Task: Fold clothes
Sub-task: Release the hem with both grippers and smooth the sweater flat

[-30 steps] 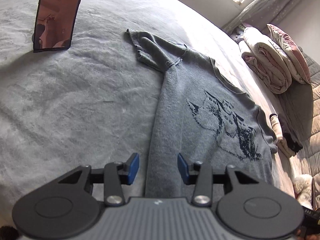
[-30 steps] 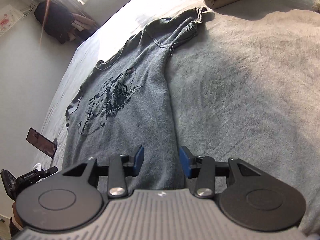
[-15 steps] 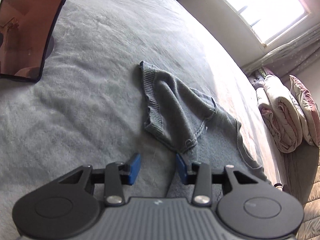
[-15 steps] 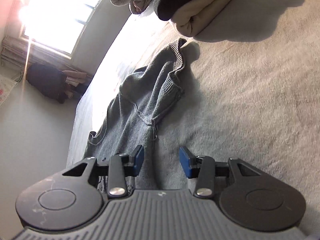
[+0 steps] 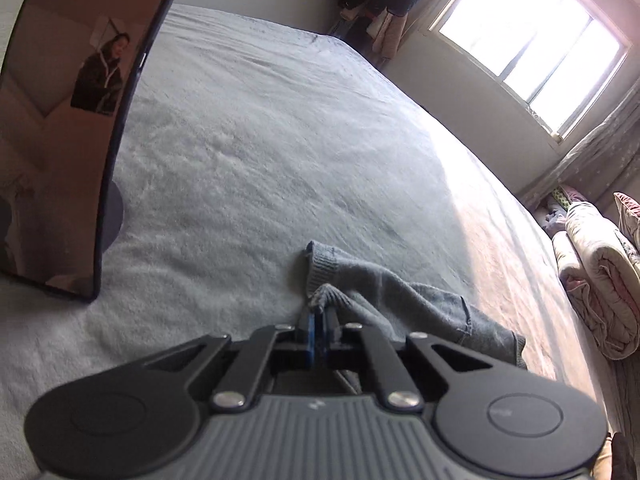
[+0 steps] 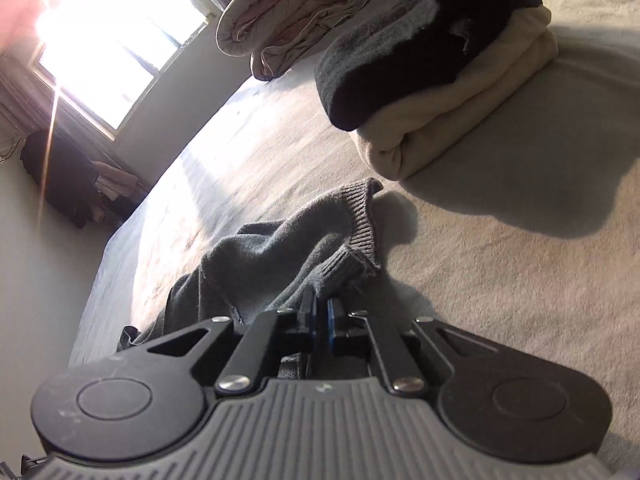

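Both grippers, spread a second ago, are now pinching the grey sweater (image 5: pixel 400 292) on the bed (image 5: pixel 280 152), left gripper (image 5: pixel 319 320) and right gripper (image 6: pixel 320 316) fingers pressed on its cuffs, folding barely beginning beside folded clothes (image 6: pixel 440 92).

The left gripper (image 5: pixel 318 322) points forward and downward, its jaws pressed together with grey knit fabric pinched between the blue pads. The right gripper (image 6: pixel 320 318) is angled down likewise, jaws closed tight on fabric too.
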`<state>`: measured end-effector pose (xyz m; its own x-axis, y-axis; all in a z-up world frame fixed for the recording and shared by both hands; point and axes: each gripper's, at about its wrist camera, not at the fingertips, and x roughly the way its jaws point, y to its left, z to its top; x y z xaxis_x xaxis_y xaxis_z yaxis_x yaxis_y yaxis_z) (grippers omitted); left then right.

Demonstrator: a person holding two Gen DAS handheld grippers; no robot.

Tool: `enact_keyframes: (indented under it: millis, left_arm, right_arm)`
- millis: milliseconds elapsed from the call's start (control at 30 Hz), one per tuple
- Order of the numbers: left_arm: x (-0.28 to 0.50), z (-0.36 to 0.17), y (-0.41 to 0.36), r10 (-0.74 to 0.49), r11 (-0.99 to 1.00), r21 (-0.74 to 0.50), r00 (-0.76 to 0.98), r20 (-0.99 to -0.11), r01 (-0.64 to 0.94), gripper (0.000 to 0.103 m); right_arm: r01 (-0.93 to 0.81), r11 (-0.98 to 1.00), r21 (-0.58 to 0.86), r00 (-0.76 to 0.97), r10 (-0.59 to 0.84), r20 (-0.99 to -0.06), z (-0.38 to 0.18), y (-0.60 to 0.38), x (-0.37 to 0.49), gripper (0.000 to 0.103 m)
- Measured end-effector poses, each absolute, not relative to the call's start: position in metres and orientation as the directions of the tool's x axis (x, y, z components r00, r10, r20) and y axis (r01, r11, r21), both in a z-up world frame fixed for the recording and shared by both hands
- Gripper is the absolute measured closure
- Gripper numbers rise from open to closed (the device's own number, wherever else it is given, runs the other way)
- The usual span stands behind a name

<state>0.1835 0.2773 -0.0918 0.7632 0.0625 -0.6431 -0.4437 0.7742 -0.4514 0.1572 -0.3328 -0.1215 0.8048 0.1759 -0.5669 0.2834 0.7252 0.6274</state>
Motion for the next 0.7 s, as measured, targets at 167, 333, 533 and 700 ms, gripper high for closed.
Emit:
enact_keyframes:
  millis: [167,333,533,700]
  left_arm:
    - [0.188,-0.095,0.274,0.039,0.813,-0.403,0.731,-0.681,-0.419,0.099]
    - [0.177,-0.100,0.267,-0.026,0.847,-0.386,0.697,-0.716,-0.365,0.084]
    - [0.144,-0.102,0.261,-0.150,0.854,-0.430,0.651,-0.744,-0.294,0.083]
    - [0.119,-0.098,0.263,-0.210,0.825,-0.477,0.619,-0.757,-0.303,0.083]
  right_arm:
    - [0.284,0.749,0.599,0.777,0.186,-0.601,-0.128,-0.330,0.163,0.097]
    - [0.266,0.696,0.667,0.762,0.273,-0.588,-0.128,-0.336,0.151,0.081]
    - [0.212,0.698,0.684,0.715,0.367,-0.595,-0.121,-0.330,0.117,0.065]
    - [0.149,0.738,0.658,0.690,0.399,-0.604,-0.100,-0.310,0.091,0.063]
